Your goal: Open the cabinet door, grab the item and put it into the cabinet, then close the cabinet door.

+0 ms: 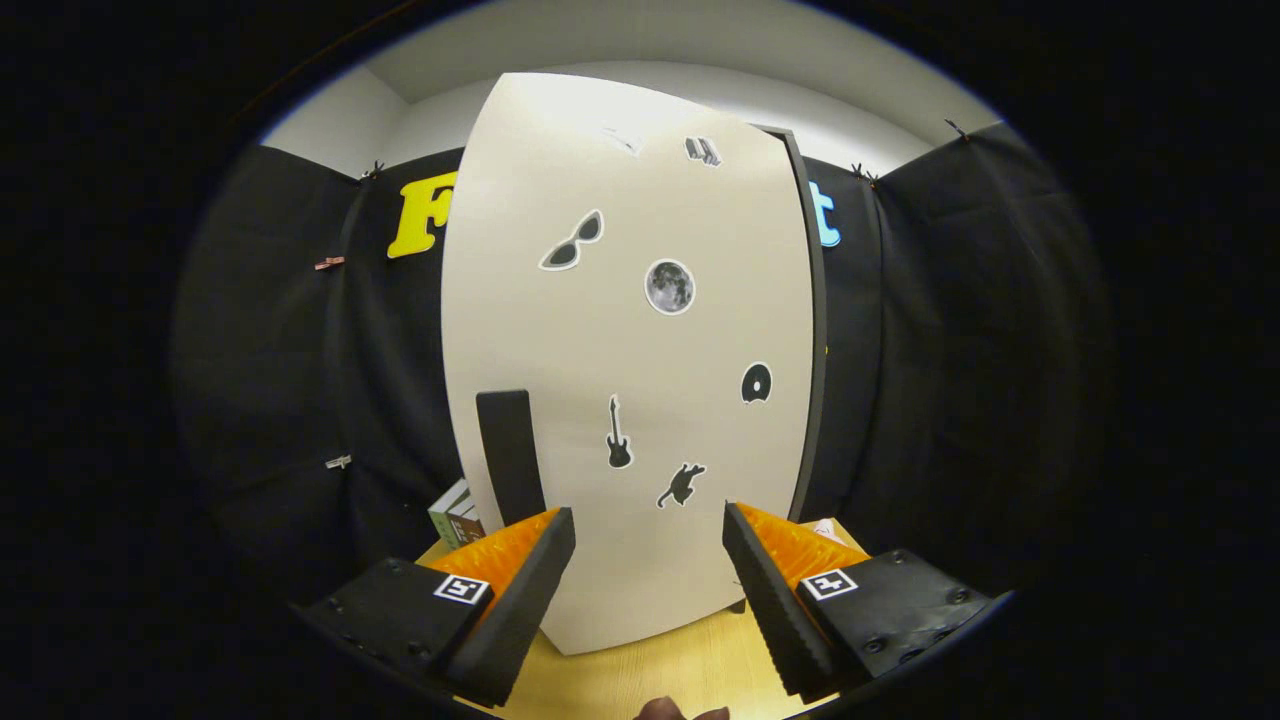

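A tall white cabinet door [640, 340] with several black stickers stands straight ahead of my fingers, filling the space beyond them. Its dark vertical handle [510, 455] sits near the door's lower left, just above my left finger. The door looks closed against the dark cabinet body [812, 330] seen along its right edge. My gripper [648, 560] is open, fingers wide apart, nothing between them. A small boxed item [455, 515] peeks out on the table left of the door, behind my left finger.
The cabinet stands on a light wooden table [650, 670]. Black cloth walls close in on both sides. A bit of a hand [680, 711] shows at the table's near edge.
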